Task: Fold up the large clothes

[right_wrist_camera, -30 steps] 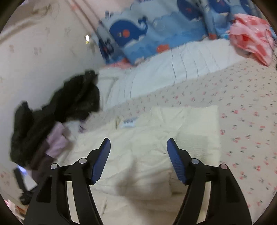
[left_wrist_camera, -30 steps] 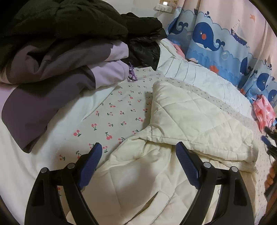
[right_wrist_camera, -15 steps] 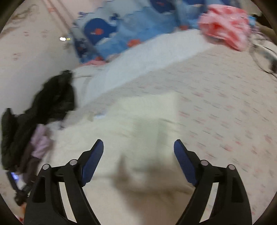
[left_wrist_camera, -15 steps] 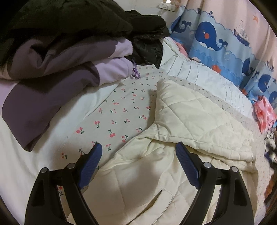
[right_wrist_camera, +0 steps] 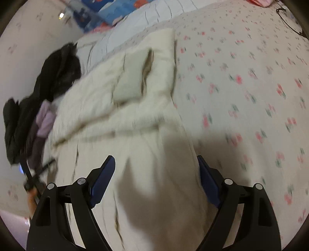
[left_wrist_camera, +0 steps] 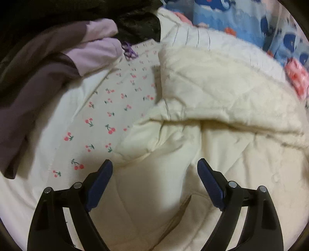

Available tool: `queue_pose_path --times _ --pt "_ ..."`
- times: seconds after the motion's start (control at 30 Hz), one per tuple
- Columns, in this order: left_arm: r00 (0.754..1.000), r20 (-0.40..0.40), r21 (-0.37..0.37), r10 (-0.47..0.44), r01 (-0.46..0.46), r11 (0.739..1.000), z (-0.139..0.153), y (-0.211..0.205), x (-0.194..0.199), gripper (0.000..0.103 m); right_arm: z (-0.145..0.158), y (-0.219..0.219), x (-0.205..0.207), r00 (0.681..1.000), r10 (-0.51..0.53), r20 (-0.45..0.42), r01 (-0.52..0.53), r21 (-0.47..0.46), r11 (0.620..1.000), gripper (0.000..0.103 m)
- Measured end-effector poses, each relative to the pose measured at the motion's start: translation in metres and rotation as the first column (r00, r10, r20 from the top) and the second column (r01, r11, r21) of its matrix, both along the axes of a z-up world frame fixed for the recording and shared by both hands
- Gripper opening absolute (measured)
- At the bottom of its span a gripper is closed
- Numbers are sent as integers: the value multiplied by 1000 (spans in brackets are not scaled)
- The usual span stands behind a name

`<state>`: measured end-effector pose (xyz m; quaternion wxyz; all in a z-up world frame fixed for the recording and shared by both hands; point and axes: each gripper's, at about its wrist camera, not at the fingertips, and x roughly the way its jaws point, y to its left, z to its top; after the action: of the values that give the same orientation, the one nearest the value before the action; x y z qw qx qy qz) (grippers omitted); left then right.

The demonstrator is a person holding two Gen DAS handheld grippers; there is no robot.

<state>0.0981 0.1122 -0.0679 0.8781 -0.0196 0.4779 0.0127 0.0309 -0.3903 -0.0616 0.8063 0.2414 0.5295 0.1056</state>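
A cream quilted jacket (left_wrist_camera: 212, 100) lies partly folded on the cherry-print bedsheet (left_wrist_camera: 108, 115). Its far part is folded over and makes a ridge across the middle. My left gripper (left_wrist_camera: 154, 170) is open and empty, low over the jacket's near left part. The jacket also shows in the right wrist view (right_wrist_camera: 135, 108), blurred. My right gripper (right_wrist_camera: 155, 166) is open and empty, its jaws either side of the jacket's near right edge, just above the cloth.
A pile of purple, lilac and black clothes (left_wrist_camera: 48, 63) lies at the far left of the bed. A white pleated duvet (left_wrist_camera: 216, 38) and a whale-print curtain (left_wrist_camera: 241, 17) are behind. The other gripper (right_wrist_camera: 30, 179) shows at the left edge of the right wrist view.
Both grippers have dropped closer to the jacket. The right one swung down over the jacket's right edge; the left one moved forward over the near left part. Both stayed open.
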Motion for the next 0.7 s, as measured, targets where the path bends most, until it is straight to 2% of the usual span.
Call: queue_pose_path --times 0.1,0.2,0.3,0.37,0.4,0.47,0.57,0.67,0.7 --pt "1000 22 -79 16 -14 997 13 18 -8 87 -8 -9 -34 998 49 -36 -47 68 997 81" --pt "999 -13 -145 -49 47 988 11 39 -25 87 -11 -16 -75 995 98 -36 -92 134 987 81" --pt "992 -42 -124 -116 110 986 9 54 -48 87 -7 -16 -108 989 141 -34 -134 162 978 81" --pt "992 -55 -133 -117 109 985 5 73 -74 87 -7 -16 -126 984 172 -37 -164 168 972 81" --pt "993 -68 -160 -101 89 983 1 85 -87 88 -7 -17 -134 982 187 -38 -177 177 968 81" --pt "992 -104 -249 -74 46 968 -11 106 -108 89 -10 -17 -146 977 209 -41 -195 218 956 81" --pt "987 -100 -318 -125 87 944 -13 113 -136 89 -11 -10 -160 967 253 -32 -231 305 924 81" --pt "972 -128 -417 -196 126 900 -18 110 -164 89 -8 4 -170 948 318 -25 -295 310 904 82" --pt "967 -139 -430 -214 135 893 -20 108 -168 89 -8 7 -173 943 333 -31 -308 303 902 82"
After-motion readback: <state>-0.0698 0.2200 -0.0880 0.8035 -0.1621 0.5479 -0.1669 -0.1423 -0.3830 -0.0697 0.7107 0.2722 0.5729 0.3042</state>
